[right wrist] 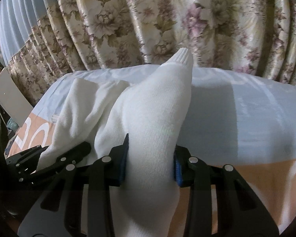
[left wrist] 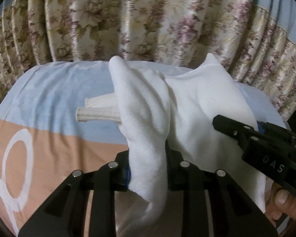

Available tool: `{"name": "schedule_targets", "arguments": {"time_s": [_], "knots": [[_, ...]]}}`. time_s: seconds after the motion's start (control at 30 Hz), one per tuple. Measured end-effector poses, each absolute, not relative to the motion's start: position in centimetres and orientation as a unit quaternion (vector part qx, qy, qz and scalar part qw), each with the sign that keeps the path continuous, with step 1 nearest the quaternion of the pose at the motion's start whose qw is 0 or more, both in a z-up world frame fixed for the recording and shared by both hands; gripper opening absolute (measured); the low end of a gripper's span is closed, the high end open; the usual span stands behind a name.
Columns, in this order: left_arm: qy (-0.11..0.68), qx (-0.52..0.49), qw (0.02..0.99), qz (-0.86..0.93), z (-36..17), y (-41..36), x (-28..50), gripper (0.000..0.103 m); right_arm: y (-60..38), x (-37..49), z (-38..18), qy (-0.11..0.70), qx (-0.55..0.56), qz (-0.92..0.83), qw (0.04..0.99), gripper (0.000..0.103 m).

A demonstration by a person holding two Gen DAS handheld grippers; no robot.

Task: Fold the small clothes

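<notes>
Presently listed, left to right, with the bed sheet as landmark.

1. Bed sheet [left wrist: 49, 98], pale blue and peach cotton with white ring print, spread over the bed; floral pleated curtain [left wrist: 148, 19] hangs behind its far edge.

2. Ribbed cream sock cuffs [left wrist: 97, 114], two, lying flat on the blue band of the sheet, their right ends tucked under the raised white fabric.

3. Left gripper [left wrist: 148, 164], black two-finger tool. Jaws closed on a bunched fold of the white knitted socks [left wrist: 146, 108], which stand up from the jaws and droop forward above the sheet.

4. White knitted socks, continued: soft, light, limp, slightly stretchy; no fragility. Judged to sag wherever unsupported, so best taken at cuff or toe ends, not mid-length. Whether one sock or a pair is held cannot be told.

5. Right gripper [right wrist: 151, 162], same make. Jaws clamped on another thick fold of the white fabric, lifted clear of the sheet, ribbed tip pointing toward the curtain. It sits just beside the left gripper.
</notes>
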State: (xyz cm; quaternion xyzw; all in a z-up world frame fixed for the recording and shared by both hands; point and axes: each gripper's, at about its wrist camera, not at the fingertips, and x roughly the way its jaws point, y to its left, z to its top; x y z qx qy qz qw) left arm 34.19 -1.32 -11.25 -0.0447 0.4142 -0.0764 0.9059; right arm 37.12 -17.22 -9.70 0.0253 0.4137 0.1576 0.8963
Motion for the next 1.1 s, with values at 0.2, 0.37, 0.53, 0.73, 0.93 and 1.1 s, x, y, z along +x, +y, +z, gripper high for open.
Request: {"name": "schedule_targets", "arguments": {"time_s": [0.2, 0.37, 0.53, 0.73, 0.93, 1.1], "knots": [[0.401, -0.040, 0.909, -0.106, -8.7, -9.0, 33.1, 0.025, -24.7, 35.7, -7.5, 0.406, 0.032, 0.132, 0.904, 0.037], [0.412, -0.038, 0.902, -0.127, -8.4, -15.0, 32.0, 0.025, -30.9, 34.2, -7.1, 0.414, 0.036, 0.111, 0.903, 0.037], [0.429, -0.025, 0.891, -0.144, -10.2, -19.6, 31.1, 0.026, -36.1, 32.3, -9.0, 0.438, 0.040, 0.087, 0.894, 0.038], [0.453, -0.017, 0.882, -0.128, -12.8, -20.6, 31.0, 0.032, -37.4, 31.1, -11.4, 0.448, 0.030, 0.075, 0.890, 0.047], [0.456, -0.015, 0.883, -0.113, -12.7, -19.1, 31.2, 0.059, -37.4, 30.7, -11.4, 0.441, 0.036, 0.053, 0.895, 0.058], [0.448, -0.013, 0.888, -0.103, -12.1, -18.1, 30.6, 0.071, -37.7, 30.6, -10.7, 0.432, 0.044, 0.031, 0.900, 0.077]]}}
